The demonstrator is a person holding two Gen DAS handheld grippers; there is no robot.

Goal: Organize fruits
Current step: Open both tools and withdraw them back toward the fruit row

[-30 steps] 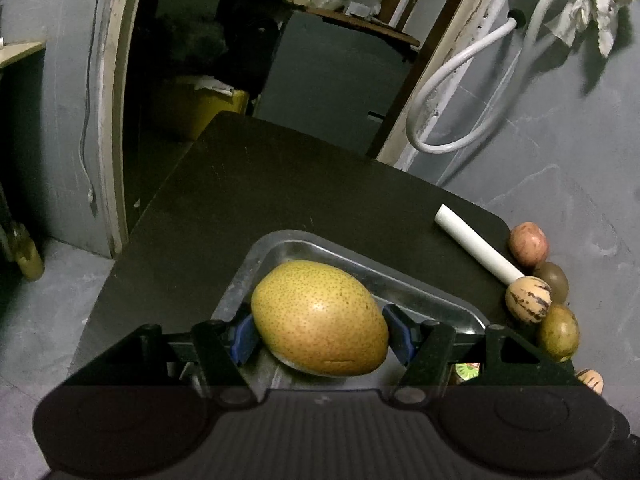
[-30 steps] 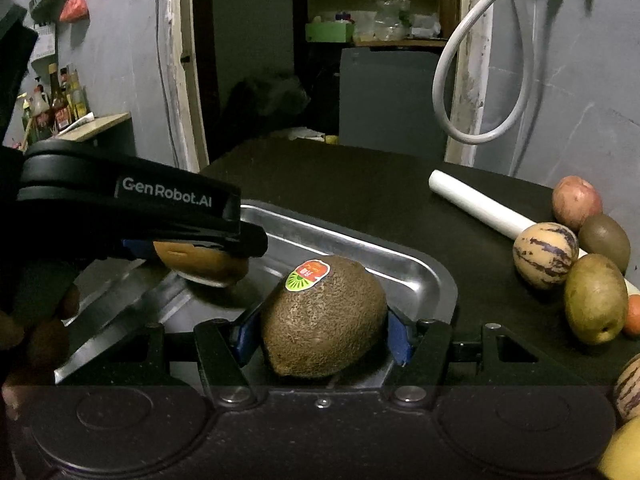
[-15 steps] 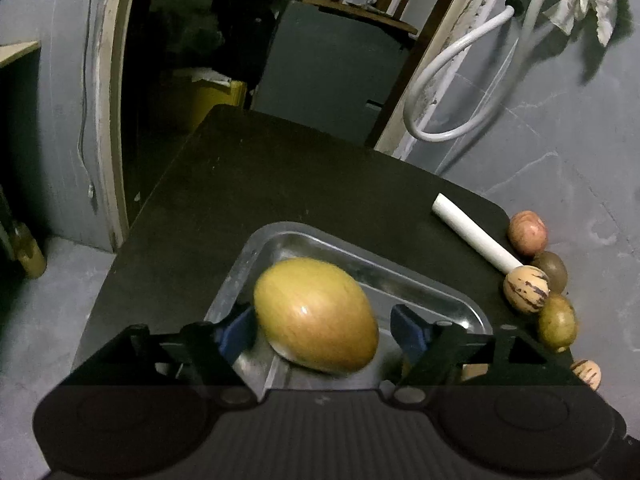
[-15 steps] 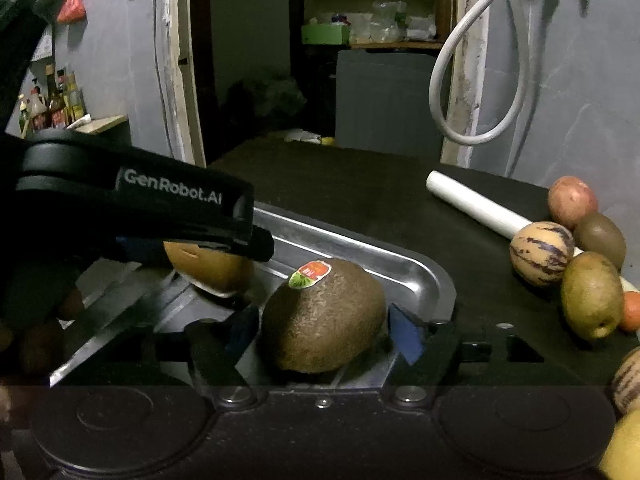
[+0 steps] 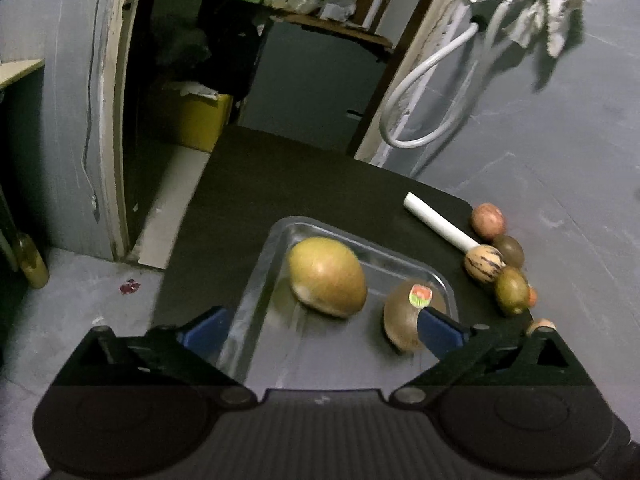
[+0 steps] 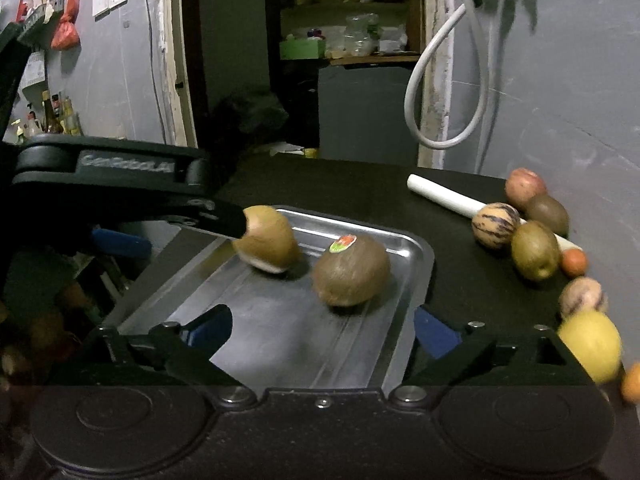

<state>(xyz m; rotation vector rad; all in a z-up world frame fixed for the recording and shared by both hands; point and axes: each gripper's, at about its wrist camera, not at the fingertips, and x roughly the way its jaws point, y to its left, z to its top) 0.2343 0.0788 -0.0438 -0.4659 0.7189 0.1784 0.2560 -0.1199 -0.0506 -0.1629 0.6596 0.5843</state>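
Note:
A metal tray (image 5: 260,272) (image 6: 416,252) on the black table holds a yellow-green pear (image 5: 327,276) (image 6: 269,244) and a brown kiwi with a sticker (image 5: 408,314) (image 6: 351,276). My left gripper (image 5: 320,332) is open and empty, pulled back above the tray's near end. It also shows at the left of the right wrist view (image 6: 120,184). My right gripper (image 6: 322,332) is open and empty, just behind the kiwi.
Loose fruits line the table's right edge by the wall: a red one (image 6: 524,184), a striped melon (image 6: 494,225), kiwis (image 6: 534,250), a yellow lemon (image 6: 591,346). A white tube (image 6: 444,198) lies behind them. The table's left edge drops to the floor (image 5: 80,300).
Both grippers opened and pulled back. The pear and the kiwi, held a second ago, now lie free in the tray.

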